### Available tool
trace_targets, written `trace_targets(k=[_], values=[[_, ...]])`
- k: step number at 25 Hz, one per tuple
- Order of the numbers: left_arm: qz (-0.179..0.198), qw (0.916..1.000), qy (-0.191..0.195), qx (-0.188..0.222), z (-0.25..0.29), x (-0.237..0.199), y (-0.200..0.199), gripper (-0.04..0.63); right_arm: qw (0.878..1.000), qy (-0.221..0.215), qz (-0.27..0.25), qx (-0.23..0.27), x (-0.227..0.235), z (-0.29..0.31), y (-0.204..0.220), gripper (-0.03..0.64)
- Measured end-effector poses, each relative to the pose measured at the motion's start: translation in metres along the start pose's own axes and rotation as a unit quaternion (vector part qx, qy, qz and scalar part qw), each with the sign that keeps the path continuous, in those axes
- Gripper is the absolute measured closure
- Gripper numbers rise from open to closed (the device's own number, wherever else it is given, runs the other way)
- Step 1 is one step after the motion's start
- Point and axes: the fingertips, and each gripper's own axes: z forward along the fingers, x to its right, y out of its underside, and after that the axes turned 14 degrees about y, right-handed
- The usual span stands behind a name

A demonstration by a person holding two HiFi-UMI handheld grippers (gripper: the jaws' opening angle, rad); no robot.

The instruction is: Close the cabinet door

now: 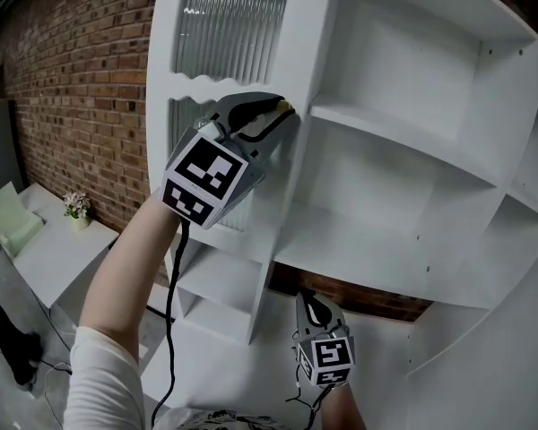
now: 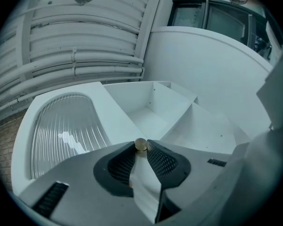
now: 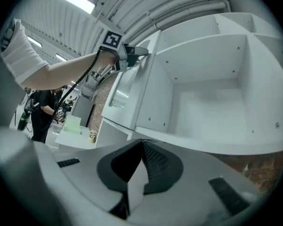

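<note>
The white cabinet [image 1: 403, 141] stands with its door [image 1: 224, 25] swung out; the door has a ribbed glass panel. My left gripper [image 1: 273, 115] is raised at the door's free edge and is shut on a small brass knob [image 1: 285, 107]. In the left gripper view the knob [image 2: 140, 145] sits pinched between the two fingertips, with the glass panel [image 2: 61, 131] to the left and the open compartments [image 2: 151, 112] ahead. My right gripper [image 1: 314, 307] hangs low in front of the cabinet's bottom, shut and holding nothing [image 3: 141, 142]. From there the door [image 3: 125, 84] and the left gripper [image 3: 137, 51] show up high.
A brick wall [image 1: 81, 79] runs behind the cabinet on the left. A white table [image 1: 63, 249] below it carries a small flower pot [image 1: 76, 209] and a pale green box [image 1: 9, 218]. A person in dark clothes [image 3: 35, 112] stands far left.
</note>
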Motion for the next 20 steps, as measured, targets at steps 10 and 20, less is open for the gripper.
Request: trace_targets(k=[10, 20], values=[[-0.015, 0.9991, -0.026, 0.029, 0.0, -0.002, 0.0, 0.499, 1.0, -0.01, 0.006, 0.003, -0.005, 0.004, 0.002, 0.609], [-0.097, 0.9891, -0.066, 0.089, -0.035, 0.008, 0.015, 0.58, 1.0, 0.0, 0.029, -0.003, -0.021, -0.003, 0.009, 0.609]])
